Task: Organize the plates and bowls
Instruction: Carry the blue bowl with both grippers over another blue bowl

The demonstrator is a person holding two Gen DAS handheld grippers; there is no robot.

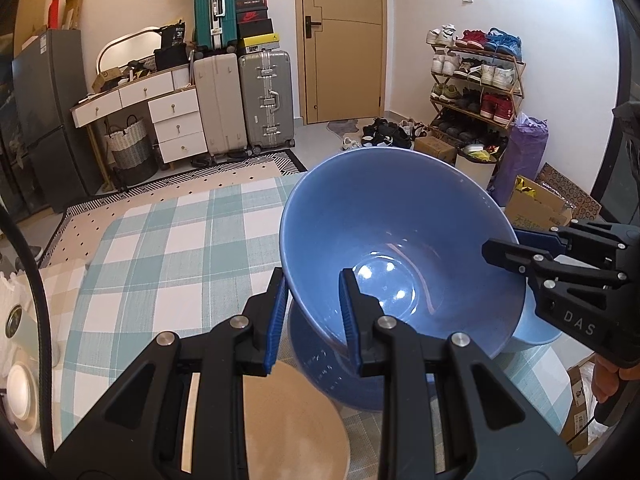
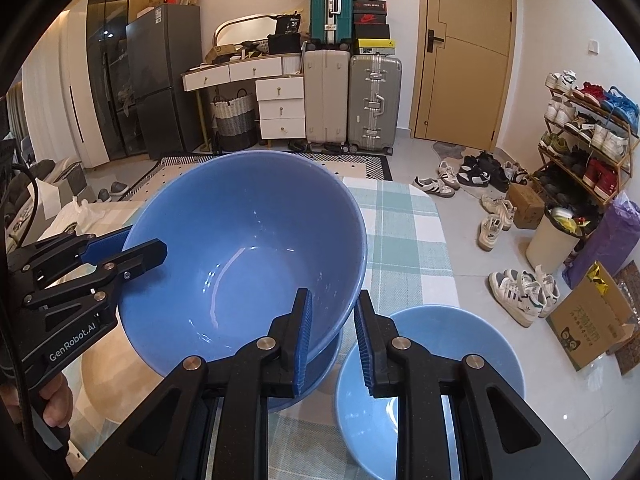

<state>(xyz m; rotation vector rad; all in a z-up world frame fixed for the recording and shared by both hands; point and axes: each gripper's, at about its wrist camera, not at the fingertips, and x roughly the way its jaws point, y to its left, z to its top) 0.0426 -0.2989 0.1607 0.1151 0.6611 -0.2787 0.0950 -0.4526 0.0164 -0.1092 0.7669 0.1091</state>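
Together, both grippers are holding one large blue bowl [image 1: 404,248] above the checked tabletop [image 1: 168,248]. The left gripper [image 1: 312,316] is clamping the bowl's near rim, and the right gripper [image 2: 332,336] is clamping the opposite rim. Directly beneath, a second blue bowl [image 1: 316,364] is sitting beside a tan plate [image 1: 296,420], with a paler blue bowl [image 2: 452,344] just beside it.

Bright even light, sharp focus, fisheye-bent dark edges
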